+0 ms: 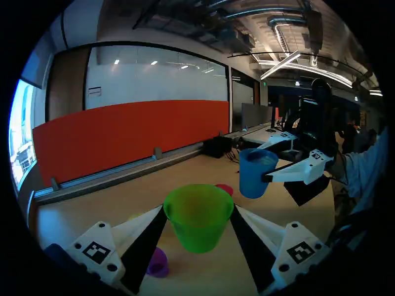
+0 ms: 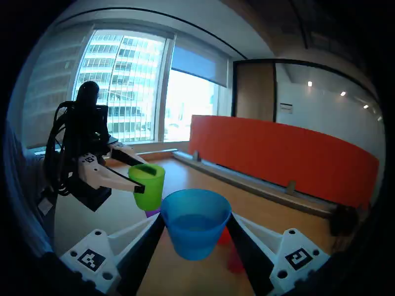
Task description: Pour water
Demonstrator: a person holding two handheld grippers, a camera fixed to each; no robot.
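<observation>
Green plastic cup (image 1: 198,222) sits upright in the left tongs (image 1: 197,209); both fingers press on its sides and it is held clear of the desk (image 1: 197,170). I see no water in it from either view, though its bottom is not plainly visible.

On the desk below, near left: a small purple cup (image 1: 158,264). A pink cup (image 1: 224,188) stands just behind the green rim.

Blue cup (image 2: 195,232) is gripped likewise by the right tongs (image 2: 196,222), a finger closed on each side, and is upright. Water (image 2: 192,223) shows inside it, well below the rim.

In the left gripper view the blue cup hangs farther off and to the right of the green one. They are apart, with neither rim over the other.

Far: an orange partition (image 1: 133,133) runs along the desk's far edge, with bright windows (image 2: 113,84) beyond. A person's sleeve (image 1: 365,170) is at the right edge.

Progress, as judged:
- Done: both cups picked up and lifted, with the source cup loaded.
- Pour: not begun, since the blue cup is level and no stream is visible.
- Left: bring the blue rim over the green mouth, tip it, right it again, and set both down.
</observation>
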